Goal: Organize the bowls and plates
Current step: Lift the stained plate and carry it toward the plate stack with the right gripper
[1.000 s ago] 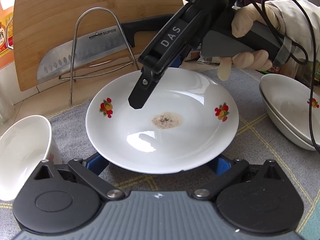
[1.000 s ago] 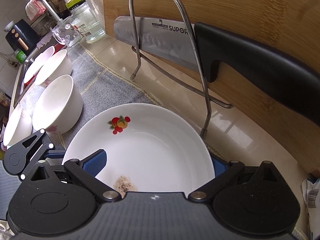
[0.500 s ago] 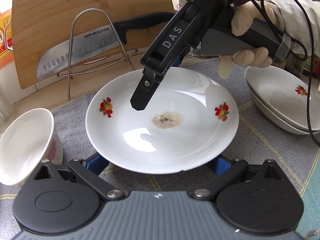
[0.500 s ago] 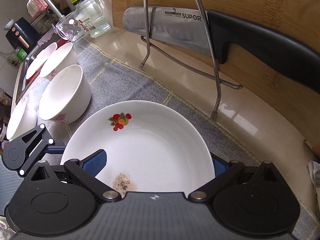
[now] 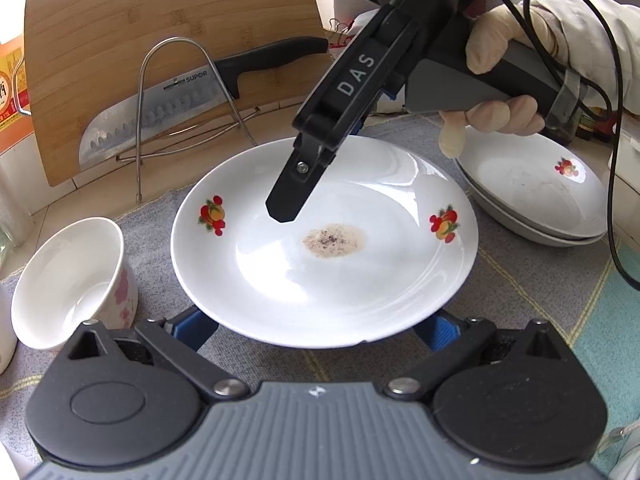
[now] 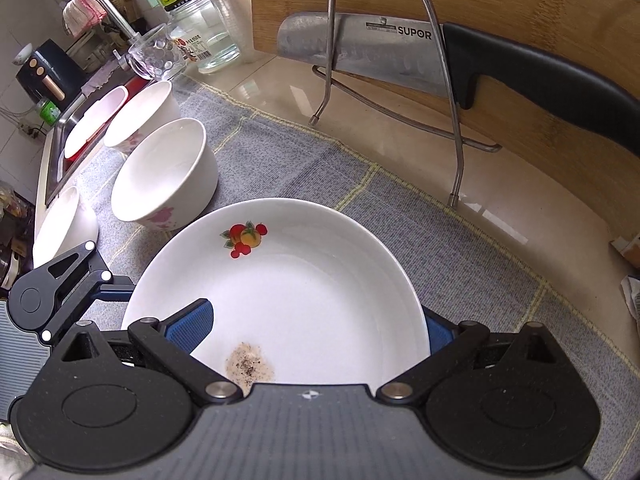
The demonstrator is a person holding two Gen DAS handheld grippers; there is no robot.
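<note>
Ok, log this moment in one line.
left claw: open, under plate | right claw: one finger over plate, one under, grip unclear | stack: right of plate

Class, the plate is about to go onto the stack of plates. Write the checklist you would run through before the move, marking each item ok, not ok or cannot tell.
1. Left gripper supports the plate: its pads sit wide apart under the near rim. Firmness: cannot tell.
2. Right gripper has a hold: one pad lies over the plate's inside, the other at the rim. Cannot tell.
3. Plate is clean: a brown speckled stain sits in the middle. Not ok.
4. Top of the stacked plates is free: nothing lies in it. Ok.
5. Bowl is clear of the plate's rim: it stands very close. Cannot tell.
</note>
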